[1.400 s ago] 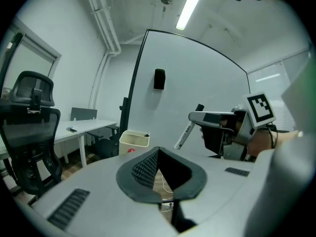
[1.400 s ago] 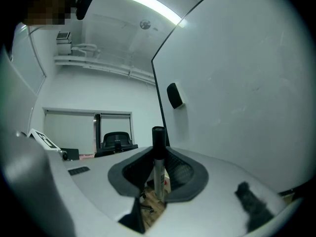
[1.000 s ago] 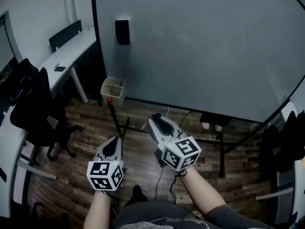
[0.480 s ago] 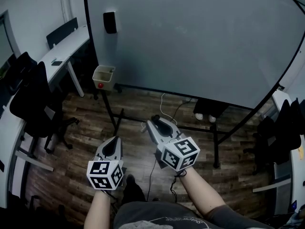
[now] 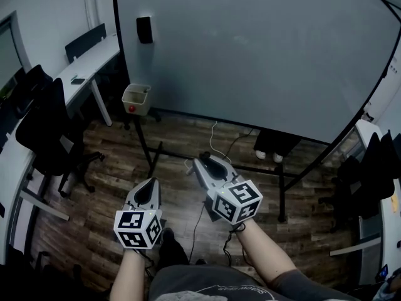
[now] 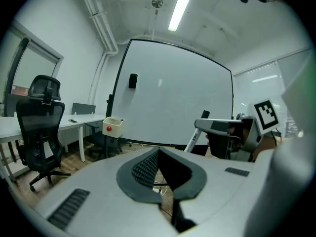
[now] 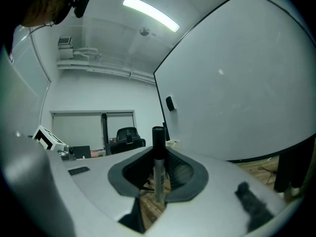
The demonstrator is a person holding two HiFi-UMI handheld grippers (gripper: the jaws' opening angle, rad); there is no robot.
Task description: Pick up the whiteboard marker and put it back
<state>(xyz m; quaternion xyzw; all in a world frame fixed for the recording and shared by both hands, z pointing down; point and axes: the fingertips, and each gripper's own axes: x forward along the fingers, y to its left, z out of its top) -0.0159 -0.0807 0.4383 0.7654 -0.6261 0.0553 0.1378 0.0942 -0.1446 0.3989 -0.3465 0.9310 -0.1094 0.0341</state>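
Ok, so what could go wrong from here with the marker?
The right gripper pinches the marker upright across its jaws, dark end sticking out; it might pivot or slip. If it belongs in the small box at the whiteboard corner, that sits off to the left, so a drop could miss the rim.

From the head view, the whiteboard marker (image 7: 158, 157) in my right gripper (image 5: 200, 160) is too small to make out, as is the red thing (image 5: 131, 108) in the bin (image 5: 143, 101).
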